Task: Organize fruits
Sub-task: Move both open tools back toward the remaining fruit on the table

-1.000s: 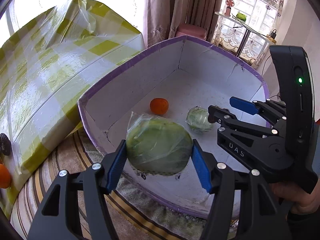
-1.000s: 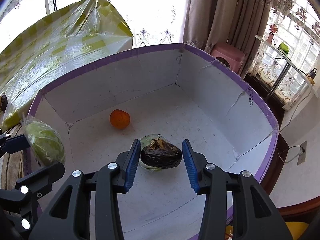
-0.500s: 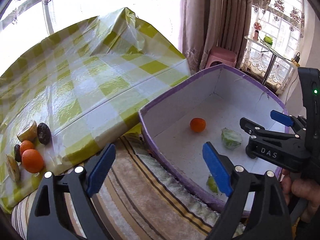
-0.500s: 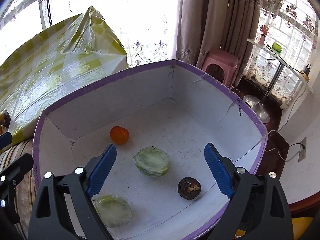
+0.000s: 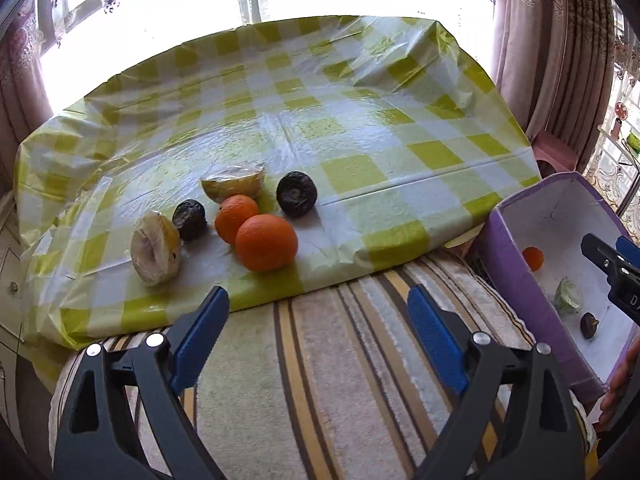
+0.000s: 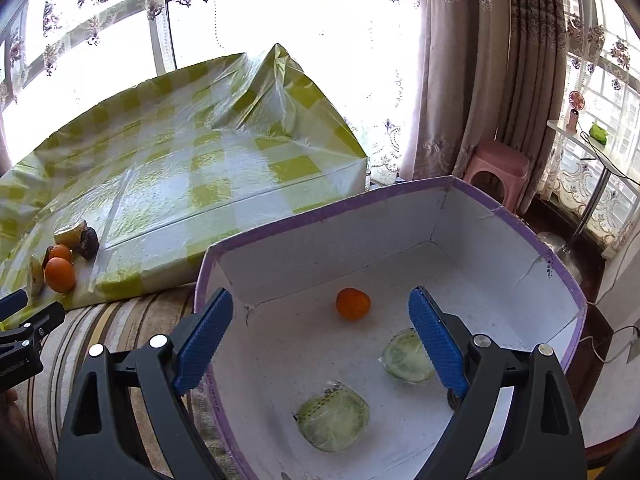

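My left gripper (image 5: 318, 334) is open and empty above the striped cloth, facing fruit on the checked table: two oranges (image 5: 266, 242), two dark round fruits (image 5: 297, 193) and two wrapped yellow halves (image 5: 156, 248). My right gripper (image 6: 320, 336) is open and empty above the purple-rimmed white box (image 6: 400, 196). The box holds a small orange (image 6: 352, 303), two wrapped green halves (image 6: 334, 422) (image 6: 404, 356) and a dark fruit mostly hidden behind my right finger. The box also shows in the left wrist view (image 5: 516, 280).
The yellow-checked plastic tablecloth (image 5: 320, 120) covers the table, with a raised fold at its far right. A striped cloth (image 5: 320, 380) lies between table and box. A pink stool (image 6: 496, 168), curtains and a side table stand beyond the box.
Both grippers opened: the left dropped its wrapped green half and the right its dark fruit into the box. The left then swung left to the table fruit; the right pulled back.
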The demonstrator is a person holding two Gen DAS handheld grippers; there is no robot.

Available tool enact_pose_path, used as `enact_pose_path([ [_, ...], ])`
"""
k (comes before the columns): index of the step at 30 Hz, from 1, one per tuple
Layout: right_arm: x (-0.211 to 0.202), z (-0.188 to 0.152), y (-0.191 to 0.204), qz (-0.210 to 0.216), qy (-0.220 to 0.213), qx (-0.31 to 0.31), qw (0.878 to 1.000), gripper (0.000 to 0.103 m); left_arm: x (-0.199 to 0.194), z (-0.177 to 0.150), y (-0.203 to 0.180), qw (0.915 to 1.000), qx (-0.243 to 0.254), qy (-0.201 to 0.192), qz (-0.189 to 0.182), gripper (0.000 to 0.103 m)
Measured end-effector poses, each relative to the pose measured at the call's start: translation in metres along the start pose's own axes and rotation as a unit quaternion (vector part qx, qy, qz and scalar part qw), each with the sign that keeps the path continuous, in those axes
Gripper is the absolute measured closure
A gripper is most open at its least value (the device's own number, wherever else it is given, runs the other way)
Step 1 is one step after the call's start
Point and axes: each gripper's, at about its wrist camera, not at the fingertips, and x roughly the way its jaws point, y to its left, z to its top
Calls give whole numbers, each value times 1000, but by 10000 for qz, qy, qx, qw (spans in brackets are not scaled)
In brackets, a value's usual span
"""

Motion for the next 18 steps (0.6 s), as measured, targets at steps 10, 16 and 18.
enact_pose_path([
  [10, 1, -4, 73, 898, 340, -559, 9938, 16, -8, -17, 95, 9926, -699, 44, 996, 12],
  [16, 6, -6, 108, 1084, 468, -831, 9895, 16, -9, -29, 138, 9835, -1015, 128, 1494, 12],
  [18, 7, -7, 119, 1152, 492, -921, 9878, 16, -8, -32, 150, 9815, -1121, 161, 1544, 12],
])
